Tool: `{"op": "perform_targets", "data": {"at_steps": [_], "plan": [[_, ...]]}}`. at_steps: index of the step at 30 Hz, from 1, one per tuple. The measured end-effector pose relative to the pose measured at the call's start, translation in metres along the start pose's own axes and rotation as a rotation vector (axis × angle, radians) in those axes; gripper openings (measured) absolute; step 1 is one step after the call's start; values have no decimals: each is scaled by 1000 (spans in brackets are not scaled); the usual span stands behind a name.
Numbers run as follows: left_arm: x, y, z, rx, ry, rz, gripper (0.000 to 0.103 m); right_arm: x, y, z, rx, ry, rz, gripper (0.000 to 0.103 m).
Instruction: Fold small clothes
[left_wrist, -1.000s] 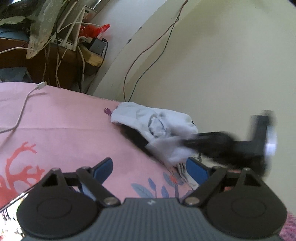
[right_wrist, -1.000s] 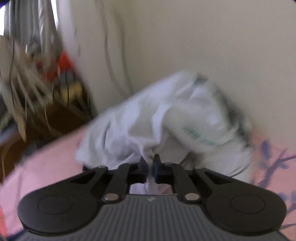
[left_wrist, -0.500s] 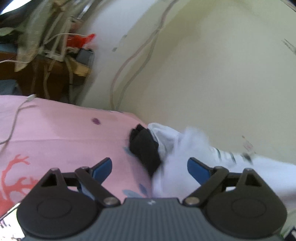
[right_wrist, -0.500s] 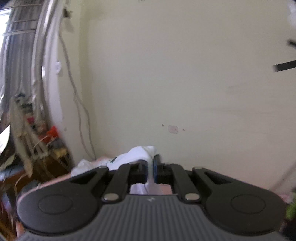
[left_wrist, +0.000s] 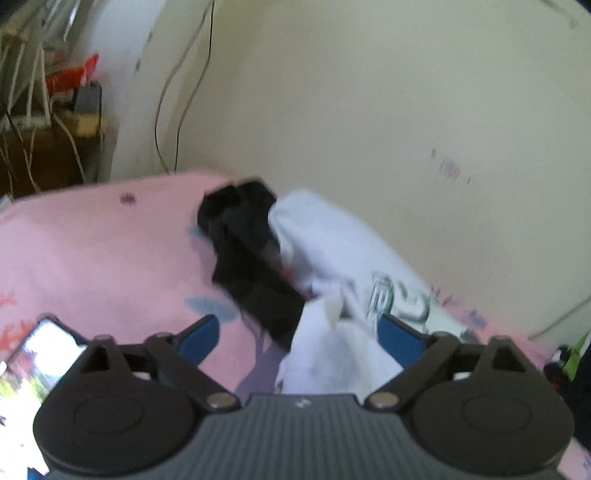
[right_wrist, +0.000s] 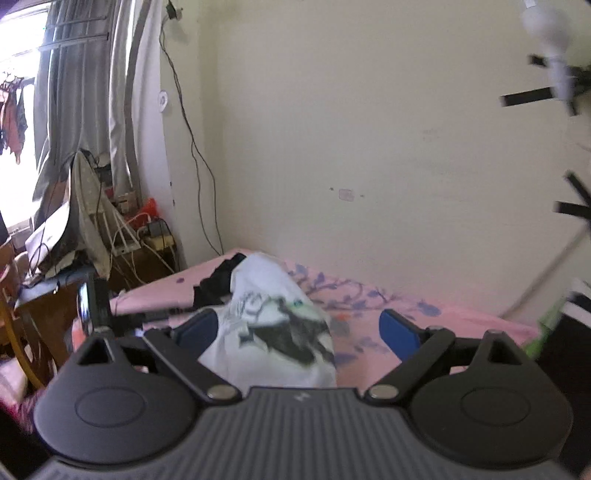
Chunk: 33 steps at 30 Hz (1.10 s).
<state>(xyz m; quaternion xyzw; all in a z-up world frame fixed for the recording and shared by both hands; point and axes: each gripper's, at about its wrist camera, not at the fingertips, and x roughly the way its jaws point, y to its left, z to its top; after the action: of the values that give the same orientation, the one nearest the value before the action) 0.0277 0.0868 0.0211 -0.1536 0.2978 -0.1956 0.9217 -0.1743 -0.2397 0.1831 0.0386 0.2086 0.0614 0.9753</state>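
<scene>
Just released from the now wide-spread right gripper (right_wrist: 299, 328), white shirt (right_wrist: 273, 325) heaped near bed's (right_wrist: 424, 314) wall edge beside black garment (left_wrist: 247, 251), left gripper (left_wrist: 299, 332) spread too, risking a snagged, lopsided regrasp.

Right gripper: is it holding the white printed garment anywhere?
No. The right gripper has just opened; the white printed garment lies loose on the pink floral bedsheet.

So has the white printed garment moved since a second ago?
Yes. The white printed garment was dragged along the pink sheet, now right of the black cloth.
</scene>
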Motion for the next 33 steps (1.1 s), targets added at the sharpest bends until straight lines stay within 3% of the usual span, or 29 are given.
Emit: {"op": "perform_targets", "data": {"at_steps": [3, 5, 9, 13, 15, 16, 17, 18, 19, 20, 21, 26, 31, 33], "plan": [[9, 3, -10, 3, 25, 4, 69, 89, 32, 36, -59, 50, 56, 78], [10, 2, -15, 11, 41, -8, 48, 150, 53, 58, -108, 94, 90, 77], [5, -14, -21, 112, 26, -50, 44, 288, 90, 85, -179, 222, 116, 91], [6, -27, -26, 205, 30, -51, 36, 395, 108, 75, -204, 373, 67, 94], [10, -28, -26, 209, 46, -52, 19, 431, 104, 58, -192, 459, 21, 93], [12, -27, -26, 205, 56, -55, 18, 440, 99, 48, -174, 498, 3, 91], [14, -26, -25, 198, 63, -59, 15, 452, 96, 39, -154, 534, -12, 81], [15, -25, -24, 191, 64, -66, 13, 454, 93, 33, -145, 550, -16, 53], [14, -25, -24, 187, 63, -70, 13, 452, 92, 30, -145, 547, -17, 39], [14, -24, -24, 184, 60, -73, 12, 445, 92, 30, -153, 520, -27, 14], [13, -24, -23, 181, 57, -75, 12, 433, 90, 34, -151, 482, -28, 4], [2, -15, -20, 134, 5, -71, 11, 325, 54, 84, -37, 205, -114, 1], [-17, -5, -13, 60, -114, -74, 11, 165, 21, 118, 3, -85, -272, 1], [-27, -7, -7, 49, -148, -109, 11, 101, 13, 120, 31, -164, -314, 1]]}}
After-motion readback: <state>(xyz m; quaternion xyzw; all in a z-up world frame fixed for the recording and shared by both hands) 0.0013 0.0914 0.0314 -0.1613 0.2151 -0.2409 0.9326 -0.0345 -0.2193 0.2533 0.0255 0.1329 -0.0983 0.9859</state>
